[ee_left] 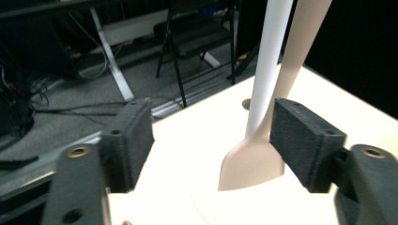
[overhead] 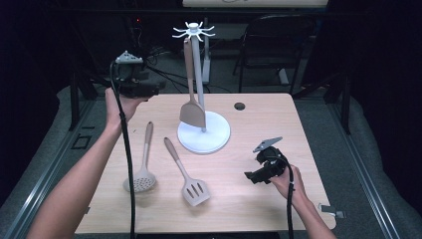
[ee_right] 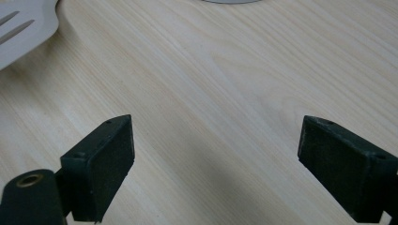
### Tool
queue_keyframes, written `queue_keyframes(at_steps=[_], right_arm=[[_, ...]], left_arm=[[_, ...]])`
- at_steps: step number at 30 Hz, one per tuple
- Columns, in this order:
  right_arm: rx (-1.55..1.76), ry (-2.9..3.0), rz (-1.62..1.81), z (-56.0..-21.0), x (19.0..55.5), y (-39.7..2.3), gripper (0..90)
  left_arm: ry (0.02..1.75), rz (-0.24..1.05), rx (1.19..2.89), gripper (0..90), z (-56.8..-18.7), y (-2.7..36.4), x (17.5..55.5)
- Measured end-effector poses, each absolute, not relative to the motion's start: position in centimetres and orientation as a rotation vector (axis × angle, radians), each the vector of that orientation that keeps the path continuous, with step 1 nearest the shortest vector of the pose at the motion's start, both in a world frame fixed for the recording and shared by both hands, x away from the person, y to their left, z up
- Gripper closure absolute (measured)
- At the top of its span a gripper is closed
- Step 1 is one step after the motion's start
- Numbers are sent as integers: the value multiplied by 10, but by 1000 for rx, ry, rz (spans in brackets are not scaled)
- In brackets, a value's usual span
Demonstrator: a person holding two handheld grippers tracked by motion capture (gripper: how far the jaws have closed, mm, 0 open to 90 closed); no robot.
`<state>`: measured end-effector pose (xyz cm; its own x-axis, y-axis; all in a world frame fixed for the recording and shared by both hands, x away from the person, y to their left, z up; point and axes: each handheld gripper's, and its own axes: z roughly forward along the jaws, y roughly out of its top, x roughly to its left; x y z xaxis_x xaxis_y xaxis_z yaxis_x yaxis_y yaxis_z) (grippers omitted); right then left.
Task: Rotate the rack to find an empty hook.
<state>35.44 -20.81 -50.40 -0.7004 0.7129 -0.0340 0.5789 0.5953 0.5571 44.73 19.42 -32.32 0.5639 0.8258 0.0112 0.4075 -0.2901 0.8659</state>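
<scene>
A white utensil stand [overhead: 203, 134] with a hooked top rises at the middle back of the wooden table [overhead: 259, 124]. A beige solid spatula [overhead: 192, 112] hangs from it. Two utensils lie flat at the front left: a skimmer spoon [overhead: 142, 177] and a slotted spatula [overhead: 194, 189]. My left gripper [overhead: 155, 88] is held up in the air at the table's back left corner, pointing toward the stand. In the left gripper view its jaws [ee_left: 213, 126] stand open and empty, with the hanging spatula [ee_left: 251, 164] and pole [ee_left: 267, 65] beyond them. My right gripper [overhead: 252, 176] rests low at the front right, open [ee_right: 216, 145] over bare wood.
A small round hole [overhead: 239, 106] sits in the table behind the stand. A dark chair [overhead: 278, 40] and cables stand on the floor beyond the far edge. In the right gripper view the slotted spatula's blade [ee_right: 23, 28] lies at the upper left.
</scene>
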Motion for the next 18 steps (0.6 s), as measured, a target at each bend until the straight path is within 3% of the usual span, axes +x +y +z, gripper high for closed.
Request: queue_keyframes(at_steps=[9,18], right_arm=[[1087,2638,731,-513,356,-204,101],[1082,2611,729,-512,355,-201,104]], left_arm=[[1040,544,1973,168,-366,200,435],[1075,503,2059,146,-421,199,417]])
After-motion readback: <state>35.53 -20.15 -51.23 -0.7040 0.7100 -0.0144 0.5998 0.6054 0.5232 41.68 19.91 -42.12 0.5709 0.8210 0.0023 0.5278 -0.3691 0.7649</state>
